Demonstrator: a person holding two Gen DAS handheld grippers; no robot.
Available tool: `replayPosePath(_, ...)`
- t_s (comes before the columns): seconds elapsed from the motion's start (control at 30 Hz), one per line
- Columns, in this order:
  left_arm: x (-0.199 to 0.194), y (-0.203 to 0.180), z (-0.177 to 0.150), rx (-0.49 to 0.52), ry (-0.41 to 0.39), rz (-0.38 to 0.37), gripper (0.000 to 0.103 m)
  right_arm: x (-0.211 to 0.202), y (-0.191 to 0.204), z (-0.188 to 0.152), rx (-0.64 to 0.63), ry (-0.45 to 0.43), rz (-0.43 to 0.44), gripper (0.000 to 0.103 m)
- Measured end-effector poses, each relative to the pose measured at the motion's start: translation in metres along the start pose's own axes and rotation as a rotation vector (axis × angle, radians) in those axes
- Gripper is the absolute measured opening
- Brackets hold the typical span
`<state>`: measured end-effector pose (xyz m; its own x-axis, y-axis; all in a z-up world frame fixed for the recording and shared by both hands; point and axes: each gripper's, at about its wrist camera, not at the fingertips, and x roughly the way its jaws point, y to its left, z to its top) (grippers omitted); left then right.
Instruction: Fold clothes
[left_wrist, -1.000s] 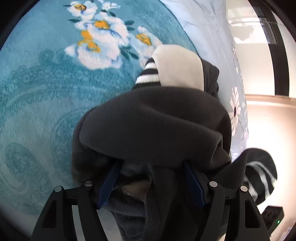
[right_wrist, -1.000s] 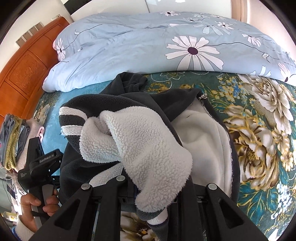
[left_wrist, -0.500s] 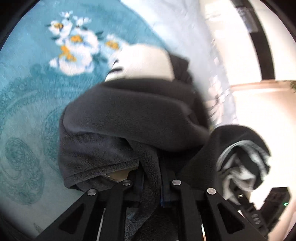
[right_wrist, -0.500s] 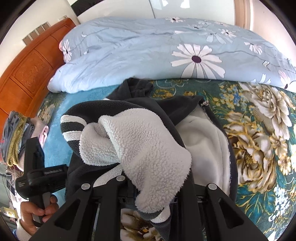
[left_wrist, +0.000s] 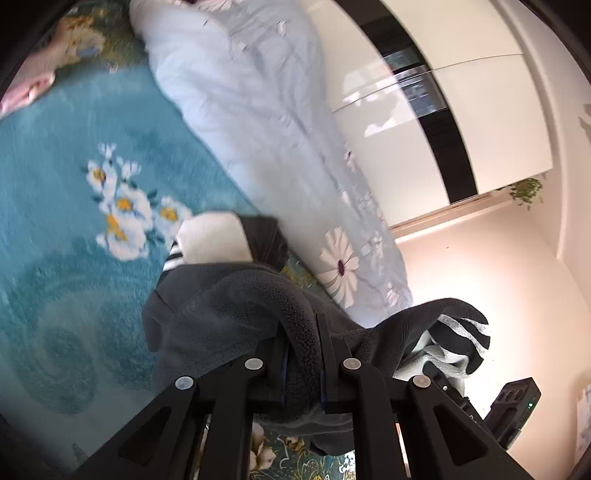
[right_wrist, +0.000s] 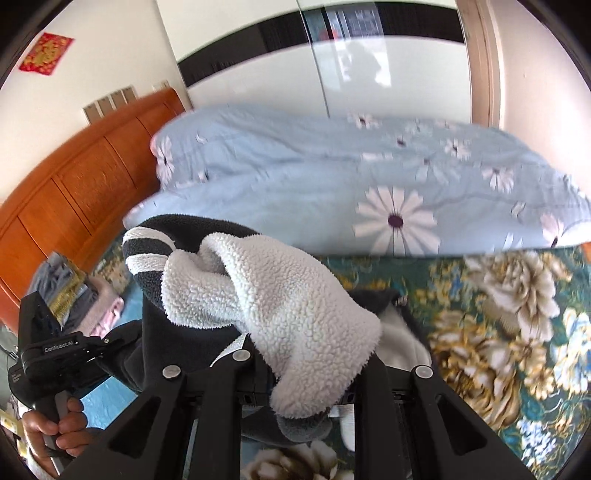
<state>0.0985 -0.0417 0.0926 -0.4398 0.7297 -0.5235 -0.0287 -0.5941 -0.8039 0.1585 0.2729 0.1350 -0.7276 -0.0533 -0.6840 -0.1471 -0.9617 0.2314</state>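
Observation:
A dark grey fleece jacket (left_wrist: 221, 310) with white sherpa lining and striped cuffs hangs lifted off the bed. My left gripper (left_wrist: 301, 354) is shut on a fold of its grey fleece. My right gripper (right_wrist: 306, 373) is shut on another part, where the white lining (right_wrist: 280, 302) bulges over the fingers and a striped cuff (right_wrist: 147, 251) curls to the left. The rest of the jacket (right_wrist: 399, 343) trails down to the bed. In the right wrist view the left gripper's body (right_wrist: 55, 354) shows at the lower left, held by a hand (right_wrist: 55, 432).
The bed has a teal floral blanket (left_wrist: 55, 221) and a green and gold flowered part (right_wrist: 498, 314). A rolled pale blue quilt (right_wrist: 332, 192) with daisies lies along the far side. An orange wooden headboard (right_wrist: 74, 192) and stacked clothes (right_wrist: 62, 291) sit left; a white wardrobe (left_wrist: 461, 110) stands behind.
The left gripper's jaws went from wide apart to shut on the grey fleece. Both grippers rose with the jacket, so the bed dropped lower and walls and wardrobe came into view.

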Motion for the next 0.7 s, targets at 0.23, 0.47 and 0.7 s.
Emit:
replayPosePath(0.23,-0.036,-0.012,-0.005,0.040,-0.055,-0.022,0.012,-0.037,0.022,0.012,-0.033,-0.104,0.040,0.019)
replayPosePath(0.47,-0.088,-0.039,-0.001,0.104,-0.163,-0.064,0.012,-0.080,0.043,0.022,-0.080,-0.206,0.081,0.018)
replayPosePath(0.7,-0.168,-0.102,0.002,0.271,-0.343,-0.121,0.012,-0.136,0.055,0.033,-0.085,-0.318,0.227,0.018)
